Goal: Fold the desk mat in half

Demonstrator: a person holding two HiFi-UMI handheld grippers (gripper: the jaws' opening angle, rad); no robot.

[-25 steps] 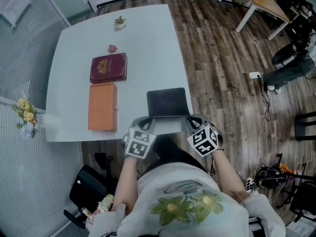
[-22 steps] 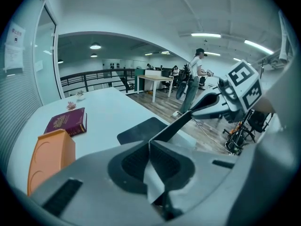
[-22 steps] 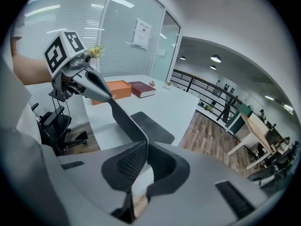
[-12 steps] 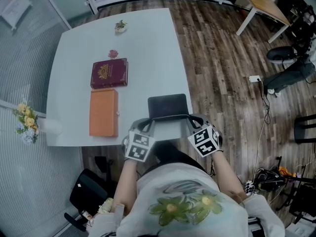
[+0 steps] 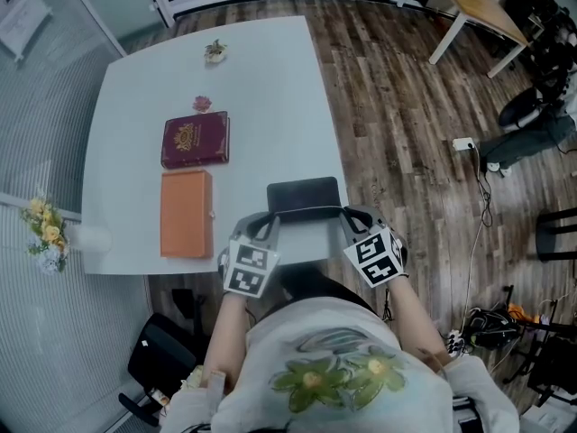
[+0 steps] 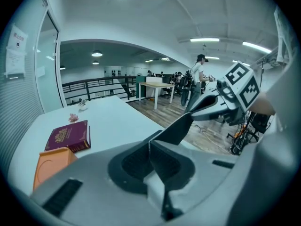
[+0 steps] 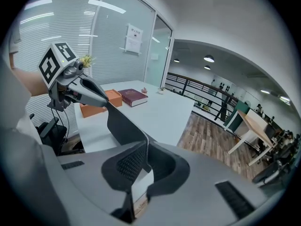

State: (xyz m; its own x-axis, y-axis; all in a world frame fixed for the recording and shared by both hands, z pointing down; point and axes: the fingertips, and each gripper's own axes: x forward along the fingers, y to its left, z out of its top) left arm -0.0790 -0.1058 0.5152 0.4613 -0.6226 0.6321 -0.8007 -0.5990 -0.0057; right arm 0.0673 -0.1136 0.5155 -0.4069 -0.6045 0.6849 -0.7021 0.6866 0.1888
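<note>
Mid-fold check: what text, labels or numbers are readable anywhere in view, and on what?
No text reads clearly.
Maroon book: gold cover emblem, any lettering too small to read.
Paper notice on the glass wall: print blurred.
Square markers: black-and-white patterns, no letters.

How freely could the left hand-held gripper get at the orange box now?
Probably not yet: the left hand-held gripper is shut on the mat's corner, so it is busy. The orange box lies close to its left with only bare table between, so the path itself looks free.
</note>
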